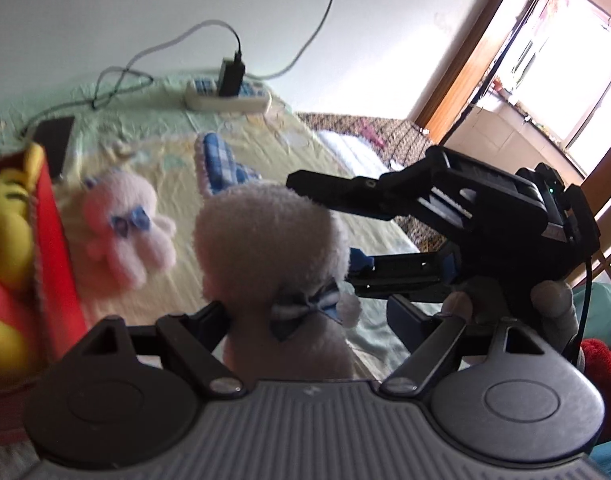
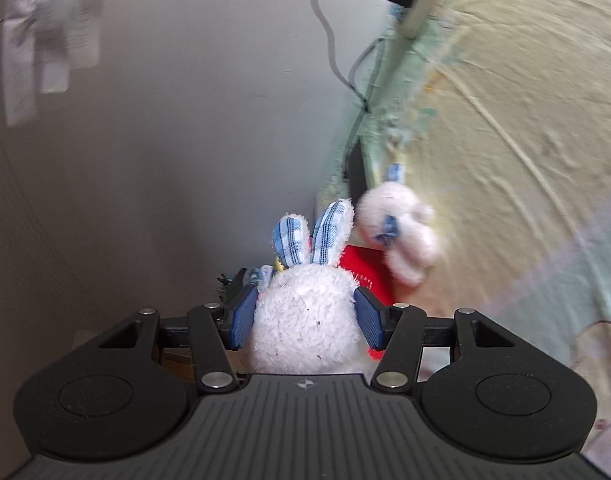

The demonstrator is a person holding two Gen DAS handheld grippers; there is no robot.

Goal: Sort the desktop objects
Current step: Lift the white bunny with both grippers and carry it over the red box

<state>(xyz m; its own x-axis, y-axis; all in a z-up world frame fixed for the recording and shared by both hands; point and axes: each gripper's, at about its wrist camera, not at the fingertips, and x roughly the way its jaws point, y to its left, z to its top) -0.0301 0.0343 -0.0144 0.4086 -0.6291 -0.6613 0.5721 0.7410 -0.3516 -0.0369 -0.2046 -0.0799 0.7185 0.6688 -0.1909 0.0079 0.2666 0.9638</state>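
At nine o'clock of the left wrist view stands a red box [image 1: 53, 240] with yellow soft toys [image 1: 5, 232] in it. Just beside its right wall a second pink bunny [image 1: 125, 232] with a blue bow lies on the pale cloth of the worktop [image 1: 265, 136]. A dark phone [image 1: 53, 140] lies at ten o'clock. Toward twelve o'clock, by the wall, sits a white power strip [image 1: 229, 98] with a black charger [image 1: 231, 74] plugged in.

The plush bunny [image 1: 271, 236] is upright in the middle, held off the cloth, with a blue checked bow [image 1: 305, 310] at its neck. The left gripper [image 1: 305, 316] has its jaws spread around the bunny's body. The left finger [image 1: 209, 320] is against the fur, or nearly so. The right one stands clear of the toy, so this gripper is not clamped.

From three o'clock the right gripper [image 1: 325, 228] comes in sideways, a person's gloved hand [image 1: 553, 304] beneath it. One of its jaws lies over the bunny's head, the other under it.

Its own camera shows both blue pads [image 2: 243, 316] pressed into the sides of the fluffy head, the checked ears [image 2: 317, 236] rising at twelve o'clock. The jaws are clenched on the bunny. The other bunny shows blurred at one o'clock.
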